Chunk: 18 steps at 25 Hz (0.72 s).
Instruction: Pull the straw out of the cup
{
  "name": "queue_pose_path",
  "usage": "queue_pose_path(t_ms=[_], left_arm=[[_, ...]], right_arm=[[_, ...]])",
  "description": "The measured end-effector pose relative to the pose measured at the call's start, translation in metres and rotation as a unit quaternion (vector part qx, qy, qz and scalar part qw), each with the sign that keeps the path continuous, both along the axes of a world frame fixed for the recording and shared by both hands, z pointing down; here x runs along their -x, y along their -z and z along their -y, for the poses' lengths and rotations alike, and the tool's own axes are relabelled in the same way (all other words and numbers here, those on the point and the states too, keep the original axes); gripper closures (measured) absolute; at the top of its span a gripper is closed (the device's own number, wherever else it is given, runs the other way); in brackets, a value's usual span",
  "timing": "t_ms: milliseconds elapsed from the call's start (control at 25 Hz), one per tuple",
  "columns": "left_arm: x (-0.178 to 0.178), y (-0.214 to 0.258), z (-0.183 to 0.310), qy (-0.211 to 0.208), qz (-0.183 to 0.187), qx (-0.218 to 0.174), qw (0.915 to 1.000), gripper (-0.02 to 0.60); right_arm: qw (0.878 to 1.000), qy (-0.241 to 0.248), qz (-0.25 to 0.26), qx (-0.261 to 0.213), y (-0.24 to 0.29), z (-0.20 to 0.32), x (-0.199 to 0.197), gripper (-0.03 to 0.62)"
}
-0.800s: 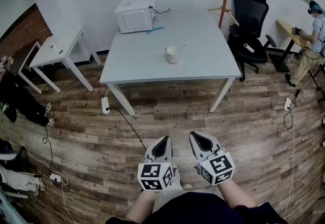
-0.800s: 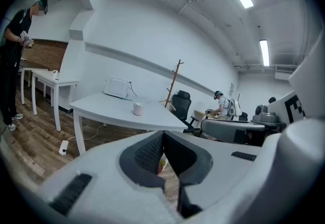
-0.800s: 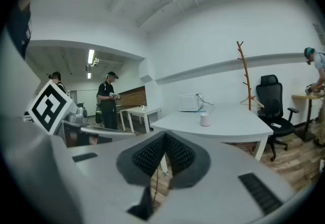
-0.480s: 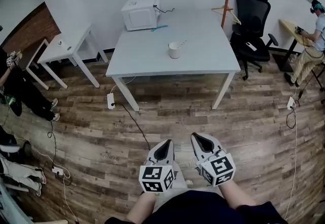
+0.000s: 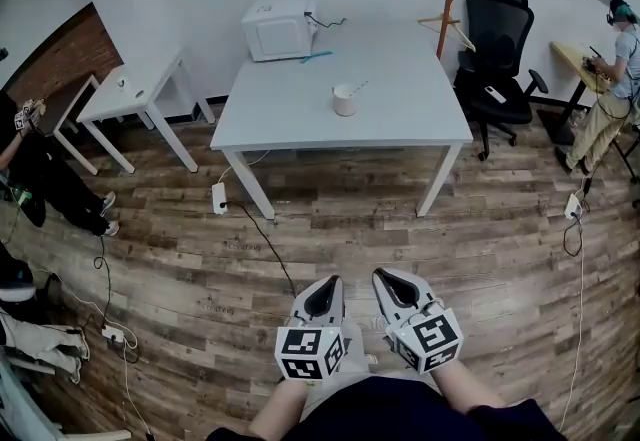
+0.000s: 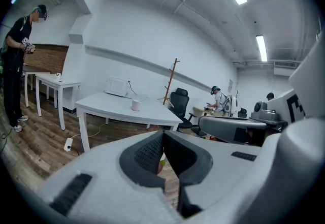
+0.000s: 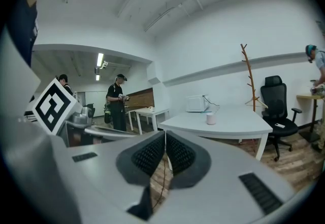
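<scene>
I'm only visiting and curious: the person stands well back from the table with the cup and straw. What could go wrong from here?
1. A cable and power strip lie on the floor before the table; walking up, the person could trip.
2. The cup stands free, so tugging the thin straw unsteadied might tip it.
3. The left claw and right claw are shut; one must open first.

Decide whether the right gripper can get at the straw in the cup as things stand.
Probably not yet. The right gripper, jaws together, is held low over the floor, while the straw sits in the cup on the table well beyond it. Distance, not clutter, is the obstacle.
</scene>
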<state>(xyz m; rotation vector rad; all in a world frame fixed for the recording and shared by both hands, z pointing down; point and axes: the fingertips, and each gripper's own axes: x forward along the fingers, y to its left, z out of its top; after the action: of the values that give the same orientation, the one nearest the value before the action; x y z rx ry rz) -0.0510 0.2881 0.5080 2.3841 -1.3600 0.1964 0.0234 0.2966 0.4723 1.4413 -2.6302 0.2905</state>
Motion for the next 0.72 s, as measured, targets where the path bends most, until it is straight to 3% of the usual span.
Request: queue_pose_path(t_ms=[320,720], left_arm=[[0.004,-0.007,0.043,-0.007,0.0,0.0,1.0,0.565],[0.003,-0.006,0.13,-0.017,-0.003,0.004,0.9998,0.565]], right_arm=[[1.0,-0.005,0.005,0.013,-0.012,0.036,0.0,0.563],[1.0,-0.018,-0.005,0.011,-0.008,0.123,-0.004,0.563]])
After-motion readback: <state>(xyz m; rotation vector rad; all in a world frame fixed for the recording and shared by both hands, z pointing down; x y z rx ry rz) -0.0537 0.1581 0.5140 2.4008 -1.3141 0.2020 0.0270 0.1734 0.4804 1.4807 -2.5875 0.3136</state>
